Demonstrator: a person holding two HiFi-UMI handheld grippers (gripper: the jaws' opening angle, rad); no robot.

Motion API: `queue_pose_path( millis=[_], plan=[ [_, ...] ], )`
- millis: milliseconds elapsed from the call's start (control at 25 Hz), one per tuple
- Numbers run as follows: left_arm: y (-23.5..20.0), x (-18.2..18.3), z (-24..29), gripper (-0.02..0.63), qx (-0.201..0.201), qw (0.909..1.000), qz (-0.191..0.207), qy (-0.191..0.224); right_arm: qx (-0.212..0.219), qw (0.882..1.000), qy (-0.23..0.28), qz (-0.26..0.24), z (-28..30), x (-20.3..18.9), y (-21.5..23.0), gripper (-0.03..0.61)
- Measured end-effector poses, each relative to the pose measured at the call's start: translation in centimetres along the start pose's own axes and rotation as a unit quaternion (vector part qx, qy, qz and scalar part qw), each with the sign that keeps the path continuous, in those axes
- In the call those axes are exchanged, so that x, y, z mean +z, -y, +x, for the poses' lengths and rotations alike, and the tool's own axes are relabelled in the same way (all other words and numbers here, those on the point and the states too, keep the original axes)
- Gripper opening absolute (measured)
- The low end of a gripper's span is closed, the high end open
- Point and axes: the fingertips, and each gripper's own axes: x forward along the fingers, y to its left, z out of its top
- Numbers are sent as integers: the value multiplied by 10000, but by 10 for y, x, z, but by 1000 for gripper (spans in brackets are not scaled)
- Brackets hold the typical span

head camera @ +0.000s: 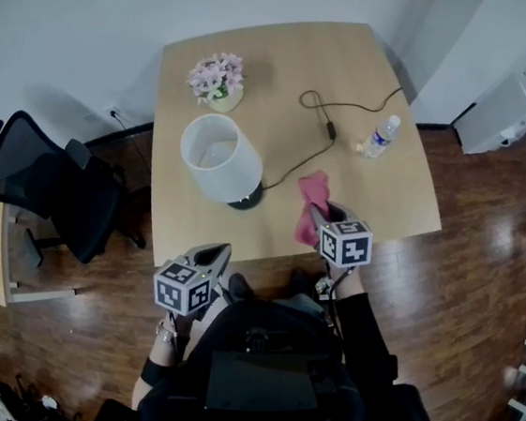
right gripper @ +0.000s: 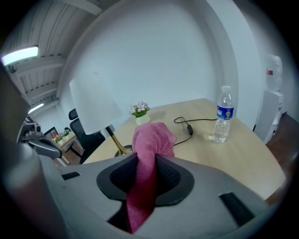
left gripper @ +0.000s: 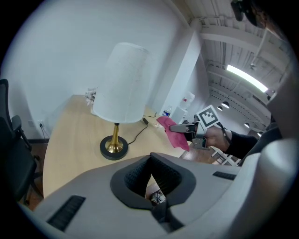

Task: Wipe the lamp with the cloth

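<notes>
The lamp [head camera: 220, 157] was seen standing upright on the table [head camera: 379, 185], left of its middle, with its white shade over a brass stem and a dark round base. No part of it was touched by anything. The pink cloth [head camera: 313, 204] was found at about four o'clock from the lamp's base, near it but apart. It was clamped between the pads of the right gripper [head camera: 326, 220], bunched above the jaws with a tail hanging down between them (shown plainly in the right gripper view, cloth [right gripper: 148, 154]). In the left gripper view it appeared to be held clear of the tabletop.

The left gripper [head camera: 210, 260] was held at about six o'clock from the lamp, off the near table edge. Its jaws were parted only narrowly, with nothing between them.

The pick-up of the cloth was judged done and the wiping not yet begun. The cloth had yet to be carried to the shade, and the whole rubbing of shade, stem and base was left.

Further out, a flower pot [head camera: 217, 79] was noted at twelve o'clock from the lamp. A water bottle [head camera: 381, 136] was noted at two o'clock, with the lamp's cable [head camera: 346, 106] looped between them.
</notes>
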Motion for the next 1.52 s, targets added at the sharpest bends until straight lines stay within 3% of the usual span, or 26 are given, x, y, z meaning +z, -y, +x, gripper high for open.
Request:
queue_pose_path(
  millis=[280,440,600,880,1040,1360,1520],
  plan=[
    [-5,-10,-13,-8,-149,9999,75,16,340,9992,121,158,-32,-14,-58,98],
    [-11,-11,-18,-8,-169,9998,140,12,455,9985,296,96,-35,0,-80,98],
    [-13,-12,-23,-8,-135,9996,242,-12,678,9958,616,-43,-46,34,-106,98],
    [-19,-7,-31,-8,-121,9997,216,70,1069,9814,1402,-758,-60,131,-164,98],
    [-20,-5,-36,-8,-94,9998,151,116,1156,9742,1588,-1114,-53,157,-184,98],
    [-34,-5,-52,-8,120,9997,-122,200,1027,9779,1137,-1423,-15,133,-178,98],
    [-40,-12,-58,-8,216,9991,-307,206,1021,9835,757,-1287,7,103,-166,98]
  ],
)
